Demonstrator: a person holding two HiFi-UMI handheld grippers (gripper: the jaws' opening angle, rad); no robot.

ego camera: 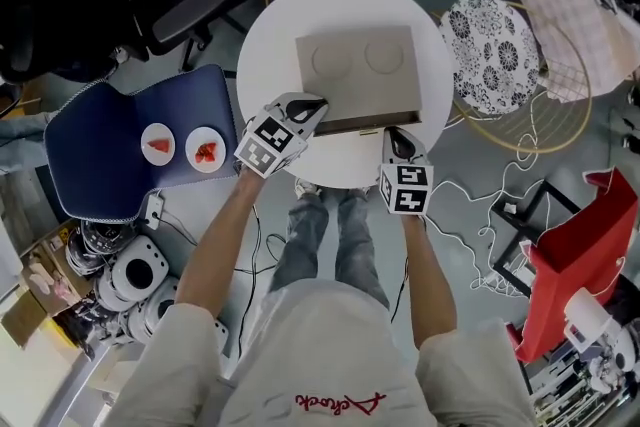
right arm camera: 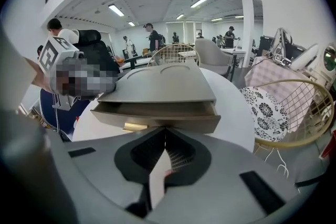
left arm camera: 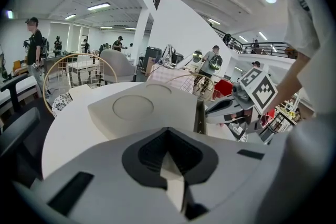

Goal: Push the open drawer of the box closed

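So, quick rundown: the beige box (ego camera: 355, 65) sits in the middle of a round white table (ego camera: 262, 55), with 2 shallow circles pressed into its top. Its drawer (right arm camera: 157, 119) is on the side facing the person and sticks out a little, not all the way shut. You can see the gap under the lid and a small gold handle (right arm camera: 135, 126) on the front in the right gripper view.

The right tool (ego camera: 393, 135) has both jaws pressed together with nothing between them. Its tip is right up at the drawer front, toward the right end. Can't tell for sure if it's actually touching.

The left tool (ego camera: 316, 106) is the same deal: jaws together, empty, tip at the box's front left corner. From its own view the box is just ahead, and the drawer gap shows off to the right.

Off to the left of the table there's a blue chair (ego camera: 100, 140) with 2 small plates (ego camera: 158, 145) of red food on it.
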